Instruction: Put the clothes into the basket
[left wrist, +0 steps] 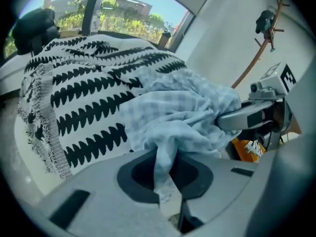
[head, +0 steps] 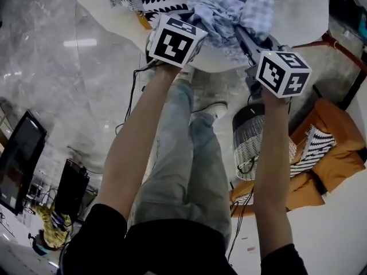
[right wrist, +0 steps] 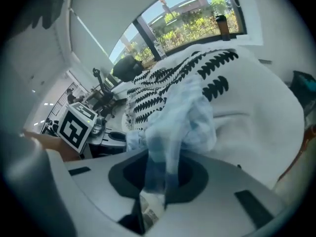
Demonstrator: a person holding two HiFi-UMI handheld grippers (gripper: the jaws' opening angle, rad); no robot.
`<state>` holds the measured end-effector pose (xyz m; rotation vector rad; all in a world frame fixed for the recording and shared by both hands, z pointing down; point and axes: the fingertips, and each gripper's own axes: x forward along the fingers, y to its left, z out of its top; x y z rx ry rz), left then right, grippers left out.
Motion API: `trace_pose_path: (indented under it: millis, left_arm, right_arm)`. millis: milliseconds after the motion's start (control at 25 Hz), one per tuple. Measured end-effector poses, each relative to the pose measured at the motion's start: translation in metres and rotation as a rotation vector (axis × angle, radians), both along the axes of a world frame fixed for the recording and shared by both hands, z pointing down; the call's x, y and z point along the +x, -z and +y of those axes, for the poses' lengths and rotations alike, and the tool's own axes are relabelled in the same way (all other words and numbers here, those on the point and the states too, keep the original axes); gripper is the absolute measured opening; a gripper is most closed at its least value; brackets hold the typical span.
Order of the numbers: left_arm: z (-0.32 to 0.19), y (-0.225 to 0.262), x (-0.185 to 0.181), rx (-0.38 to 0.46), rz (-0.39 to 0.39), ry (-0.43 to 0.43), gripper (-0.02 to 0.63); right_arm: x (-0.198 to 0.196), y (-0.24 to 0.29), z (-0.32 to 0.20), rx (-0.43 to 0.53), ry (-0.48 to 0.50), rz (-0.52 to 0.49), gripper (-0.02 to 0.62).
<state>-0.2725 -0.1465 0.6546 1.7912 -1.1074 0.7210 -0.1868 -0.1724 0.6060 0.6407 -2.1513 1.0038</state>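
The checked shirt (head: 226,7) was found at the top of the frame on the white bench (head: 301,10), clamped at once by the left tongs (left wrist: 170,199) and right tongs (right wrist: 150,201), with the basket (head: 252,145) placed lower right, nearer the right tongs.

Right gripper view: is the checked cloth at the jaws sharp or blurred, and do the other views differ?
Right gripper view: the checked cloth is smeared by blur, frame bent by fisheye. Left gripper view: its checks read sharply. Head view: lamp glare on the glossy floor.
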Motion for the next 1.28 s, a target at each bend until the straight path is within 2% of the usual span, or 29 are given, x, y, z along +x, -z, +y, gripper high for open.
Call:
trace_pose_path:
  millis: [200, 360, 640, 960, 1160, 1280]
  left_arm:
    - [0.003, 0.054, 0.034, 0.065, 0.011, 0.004, 0.04]
    - [0.002, 0.1, 0.078, 0.139, 0.003, -0.099, 0.04]
    - [0.03, 0.169, 0.178, 0.213, 0.018, -0.227, 0.041]
    - [0.083, 0.215, 0.319, 0.281, 0.079, -0.452, 0.041]
    - [0.128, 0.238, 0.422, 0.305, 0.124, -0.624, 0.041]
    - [0.168, 0.252, 0.485, 0.315, 0.149, -0.77, 0.041]
  right_arm:
    - [0.032, 0.065, 0.024, 0.077, -0.051, -0.078, 0.061]
    - [0.071, 0.115, 0.045, 0.152, -0.174, -0.126, 0.06]
    - [0.167, 0.183, 0.09, 0.223, -0.335, -0.165, 0.06]
    - [0.294, 0.224, 0.165, 0.306, -0.614, -0.182, 0.06]
    - [0.385, 0.245, 0.222, 0.36, -0.803, -0.164, 0.06]
    - [0.437, 0.257, 0.269, 0.393, -0.949, -0.141, 0.06]
